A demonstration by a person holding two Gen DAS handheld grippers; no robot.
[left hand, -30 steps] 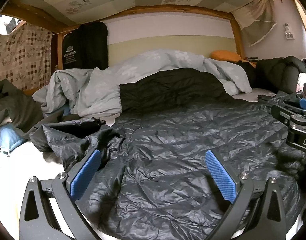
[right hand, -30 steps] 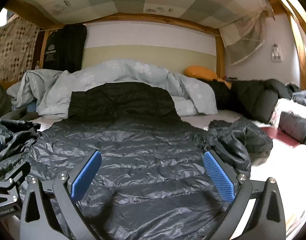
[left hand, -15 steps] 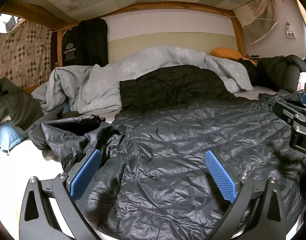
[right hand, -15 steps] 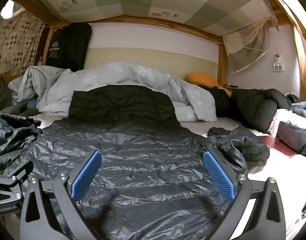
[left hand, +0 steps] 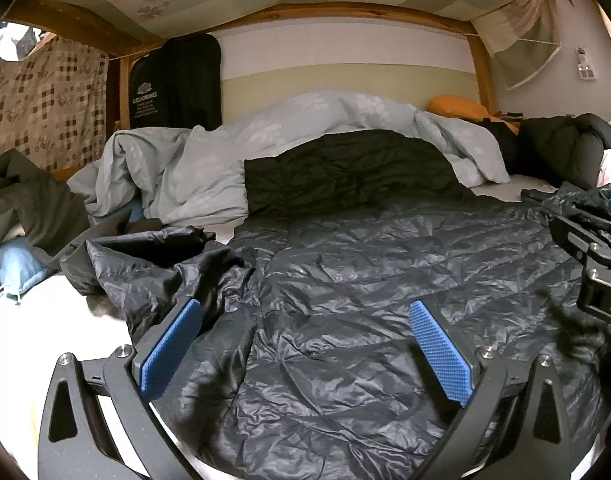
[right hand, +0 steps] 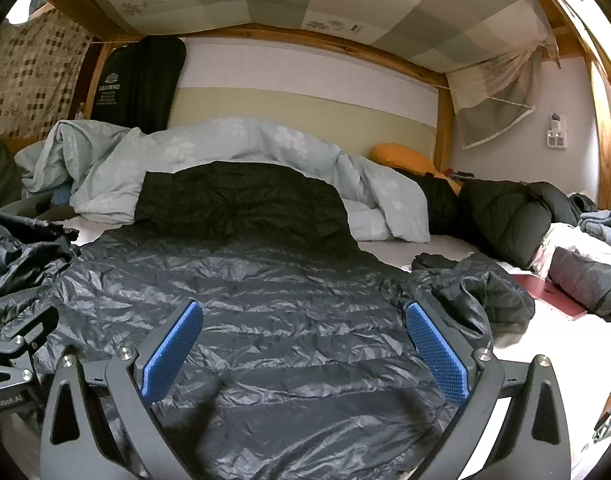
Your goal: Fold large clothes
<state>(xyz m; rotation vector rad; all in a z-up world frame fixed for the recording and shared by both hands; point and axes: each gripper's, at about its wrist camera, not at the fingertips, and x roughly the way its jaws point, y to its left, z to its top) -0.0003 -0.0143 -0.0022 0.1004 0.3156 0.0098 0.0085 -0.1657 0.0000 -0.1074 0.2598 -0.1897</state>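
You are hovering both released claws, left claw (left hand: pixel 305 344) and right claw (right hand: pixel 303 342), over the dark puffer jacket (left hand: pixel 385 280) lying spread on the bed (right hand: pixel 553 344), risking its slippery shell sliding from a shallow pinch.

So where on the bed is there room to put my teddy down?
There's bare white sheet to the right of the grey puffy jacket, before the red book. Another bare patch lies left of the jacket's crumpled sleeve. The back is crowded with the blue duvet and dark coats.
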